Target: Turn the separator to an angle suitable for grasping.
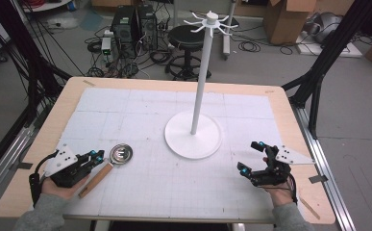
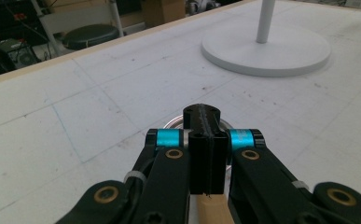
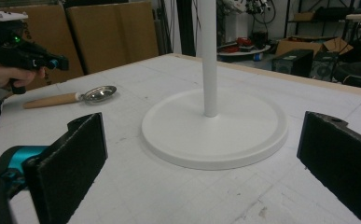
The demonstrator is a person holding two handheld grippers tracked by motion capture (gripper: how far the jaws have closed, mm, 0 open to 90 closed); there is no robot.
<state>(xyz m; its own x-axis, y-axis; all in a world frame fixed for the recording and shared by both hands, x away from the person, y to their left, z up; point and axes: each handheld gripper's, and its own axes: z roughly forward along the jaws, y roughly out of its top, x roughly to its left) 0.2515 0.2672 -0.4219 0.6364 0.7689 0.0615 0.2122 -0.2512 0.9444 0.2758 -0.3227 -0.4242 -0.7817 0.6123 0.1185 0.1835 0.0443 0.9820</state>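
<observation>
Jaws of the left gripper (image 1: 95,155) are pressed together on nothing, hovering over the ladle (image 1: 107,165): pale wooden handle beneath them, shiny round steel bowl just past their tips. The right gripper (image 1: 251,156) gapes wide and empty. Ahead of both stands the rack (image 1: 193,132), a smooth white disc and slim pole with top hooks. Probably pre-grasp; next, I judge, open and pinch the handle.

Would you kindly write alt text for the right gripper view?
Two open black jaws frame a white stand with a round base on a gridded table. Beyond, the left gripper hovers above a wooden-handled metal ladle lying flat.
</observation>
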